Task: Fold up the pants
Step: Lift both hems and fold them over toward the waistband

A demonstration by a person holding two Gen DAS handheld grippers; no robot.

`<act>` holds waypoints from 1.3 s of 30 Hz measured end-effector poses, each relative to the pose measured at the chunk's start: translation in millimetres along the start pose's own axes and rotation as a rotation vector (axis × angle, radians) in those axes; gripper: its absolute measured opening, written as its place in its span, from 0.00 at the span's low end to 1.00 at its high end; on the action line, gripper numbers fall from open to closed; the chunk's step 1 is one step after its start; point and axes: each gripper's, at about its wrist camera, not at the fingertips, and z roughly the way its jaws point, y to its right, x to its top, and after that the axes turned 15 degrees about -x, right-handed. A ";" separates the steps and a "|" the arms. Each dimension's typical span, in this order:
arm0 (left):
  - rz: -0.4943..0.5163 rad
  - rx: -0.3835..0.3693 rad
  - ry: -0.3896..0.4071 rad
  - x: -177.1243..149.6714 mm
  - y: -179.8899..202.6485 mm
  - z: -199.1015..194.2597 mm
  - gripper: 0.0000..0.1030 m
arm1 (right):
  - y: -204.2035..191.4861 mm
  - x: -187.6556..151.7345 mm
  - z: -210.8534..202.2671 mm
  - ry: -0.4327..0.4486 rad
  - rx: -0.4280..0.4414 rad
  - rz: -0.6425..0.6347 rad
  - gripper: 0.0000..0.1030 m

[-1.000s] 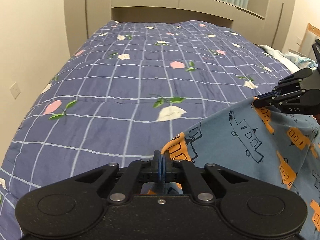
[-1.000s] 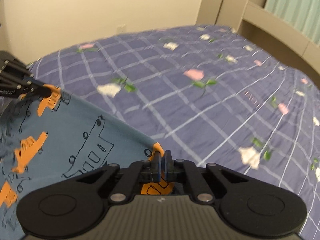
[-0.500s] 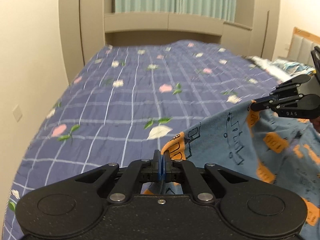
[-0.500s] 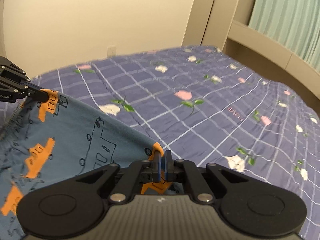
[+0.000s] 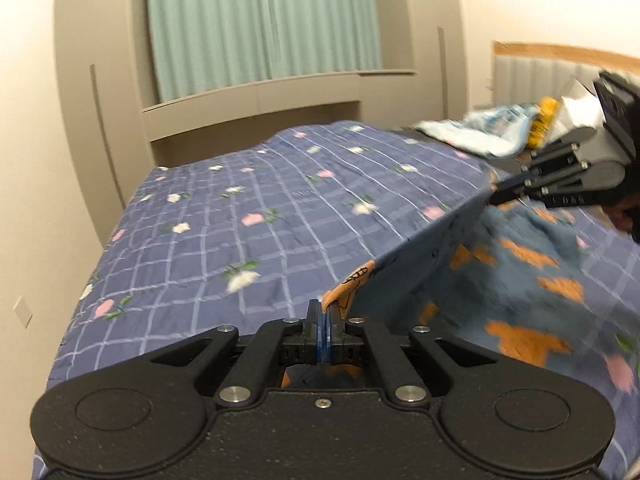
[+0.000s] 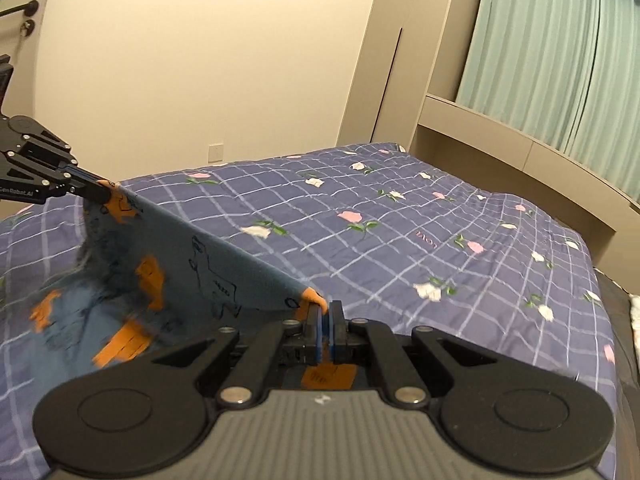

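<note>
the left gripper (image 5: 325, 318) and the right gripper (image 6: 326, 312) each have their jaws closed tight on one end of the top edge of the soft blue cotton pants with orange and line-drawn vehicle prints (image 6: 208, 276), so that edge runs taut between them in the air while the rest drapes down — its lower part blurred — onto the purple-blue checked quilt with small flowers (image 5: 248, 216). this looks like the lift-and-spread step; the next move probably calls for lowering both ends evenly, laying the cloth flat before any fold.

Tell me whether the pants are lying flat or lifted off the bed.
Lifted. The left gripper and right gripper each pinch a corner of the pants, stretching the edge taut above the quilt; the lower fabric is blurred.
</note>
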 end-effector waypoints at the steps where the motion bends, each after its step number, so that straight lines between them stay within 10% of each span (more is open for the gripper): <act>1: 0.012 -0.007 -0.014 -7.0 7.2 -1.8 0.01 | -2.5 -6.1 -8.1 -0.003 -0.001 0.009 0.03; 14: 0.039 -0.058 -0.170 -81.5 55.0 2.7 0.01 | -32.4 -81.5 -57.2 -0.080 -0.009 0.050 0.03; 39: -0.059 -0.018 -0.239 -111.0 62.3 0.1 0.00 | -65.0 -113.3 -72.3 -0.138 0.062 -0.041 0.02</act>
